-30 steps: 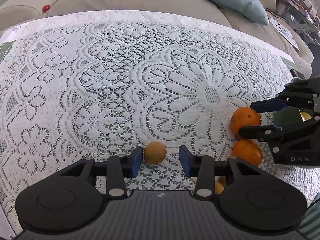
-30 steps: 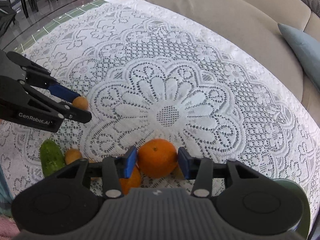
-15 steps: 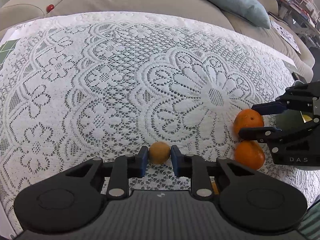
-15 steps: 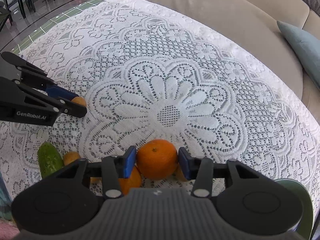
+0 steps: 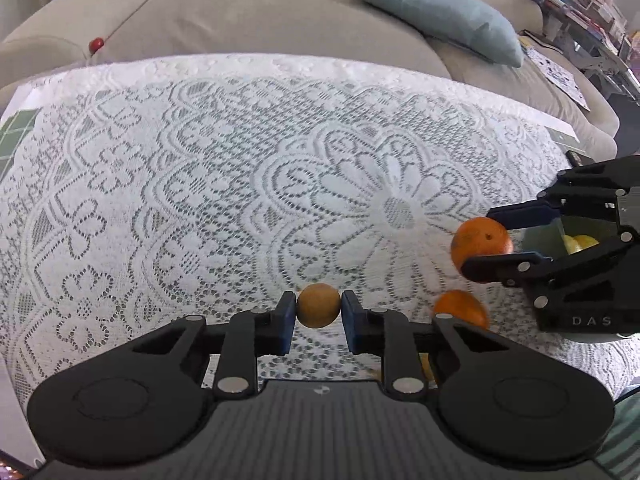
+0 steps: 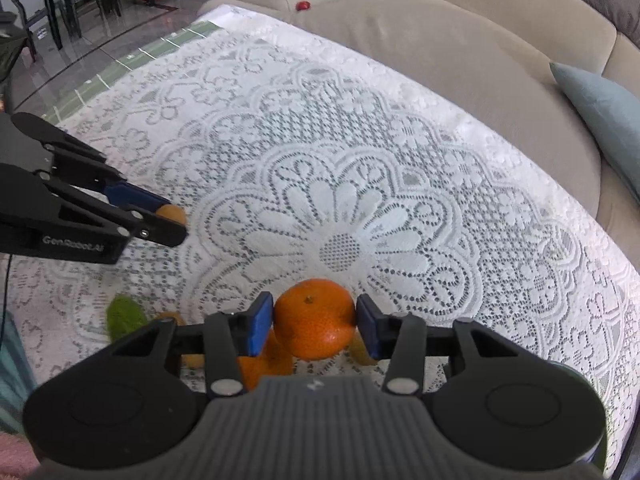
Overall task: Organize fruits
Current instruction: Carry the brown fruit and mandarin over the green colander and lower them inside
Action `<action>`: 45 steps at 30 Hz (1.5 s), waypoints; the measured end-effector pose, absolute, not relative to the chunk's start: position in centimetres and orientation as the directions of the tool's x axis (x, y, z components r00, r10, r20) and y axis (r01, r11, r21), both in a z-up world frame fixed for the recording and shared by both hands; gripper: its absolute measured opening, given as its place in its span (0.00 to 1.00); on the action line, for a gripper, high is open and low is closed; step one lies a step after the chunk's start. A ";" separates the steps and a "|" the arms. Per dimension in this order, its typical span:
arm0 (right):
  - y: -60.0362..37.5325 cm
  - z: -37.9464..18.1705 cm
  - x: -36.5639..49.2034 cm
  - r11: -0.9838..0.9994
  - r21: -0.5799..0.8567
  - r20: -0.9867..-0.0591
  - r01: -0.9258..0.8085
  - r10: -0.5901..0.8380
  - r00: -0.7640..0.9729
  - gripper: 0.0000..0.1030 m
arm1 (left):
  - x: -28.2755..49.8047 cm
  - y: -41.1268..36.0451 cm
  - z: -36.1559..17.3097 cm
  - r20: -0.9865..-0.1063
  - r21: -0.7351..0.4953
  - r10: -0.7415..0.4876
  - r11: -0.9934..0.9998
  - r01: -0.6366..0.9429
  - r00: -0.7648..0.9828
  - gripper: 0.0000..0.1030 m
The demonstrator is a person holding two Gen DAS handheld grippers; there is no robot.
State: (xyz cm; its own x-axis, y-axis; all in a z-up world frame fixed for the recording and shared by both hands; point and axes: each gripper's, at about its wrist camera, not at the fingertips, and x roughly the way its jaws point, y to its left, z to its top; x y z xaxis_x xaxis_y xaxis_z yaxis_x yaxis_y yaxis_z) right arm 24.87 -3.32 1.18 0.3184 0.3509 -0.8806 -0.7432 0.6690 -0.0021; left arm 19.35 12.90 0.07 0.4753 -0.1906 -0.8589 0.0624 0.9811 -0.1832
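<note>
Fruit sits in both of your tools. Your left tool (image 5: 319, 312) is pinching a small round tan-orange fruit (image 5: 319, 311) between its blue pads, one pad pressed on each side of it. Your right tool (image 6: 315, 322) is pinching a larger orange mandarin (image 6: 315, 319) the same way, stem dimple facing up and forward, pads tight against its flanks.

Seen from your left tool, the right tool (image 5: 486, 240) stands off to the right with the mandarin (image 5: 480, 244) between its tips, and a second mandarin (image 5: 462, 309) lies on the lace cloth (image 5: 200, 184) just below it, between the two tools. Behind the right tool's fingers you can see a pale green bowl (image 5: 540, 236) with something yellow in it; what that is, you cannot tell.

Seen from your right tool, the left tool (image 6: 176, 222) reaches in from the left with the small fruit (image 6: 172, 214) at its tips. Below and to the left of the right tool's pads lies a blurred green fruit (image 6: 124, 316), with another small tan fruit (image 6: 172, 317) beside it, and the second mandarin (image 6: 260, 366) shows directly under the held one.

Beyond the tabletop's far edge, ahead of both tools, stands a beige sofa (image 5: 248, 12) with a light blue cushion (image 5: 440, 16) on it.
</note>
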 end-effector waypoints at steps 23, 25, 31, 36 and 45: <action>-17.0 6.8 23.8 0.767 -0.062 -0.837 -0.639 0.308 0.452 0.42 | 17.9 -2.0 6.6 -0.793 -0.176 -0.367 0.902 0.394 0.487 0.26; -18.1 6.4 24.3 0.783 -0.056 -0.840 -0.619 0.299 0.454 0.42 | 18.3 -3.3 6.5 -0.794 -0.174 -0.372 0.897 0.407 0.480 0.26; -20.1 4.5 26.1 0.818 -0.031 -0.846 -0.574 0.284 0.450 0.42 | 20.1 -6.3 5.2 -0.813 -0.145 -0.353 0.893 0.425 0.464 0.26; -20.8 2.3 27.5 0.833 -0.034 -0.859 -0.553 0.259 0.442 0.42 | 21.8 -7.2 4.1 -0.825 -0.139 -0.334 0.902 0.408 0.456 0.26; -21.0 -0.1 29.1 0.834 0.004 -0.875 -0.552 0.270 0.401 0.42 | 23.3 -8.8 2.5 -0.847 -0.091 -0.300 0.895 0.436 0.439 0.26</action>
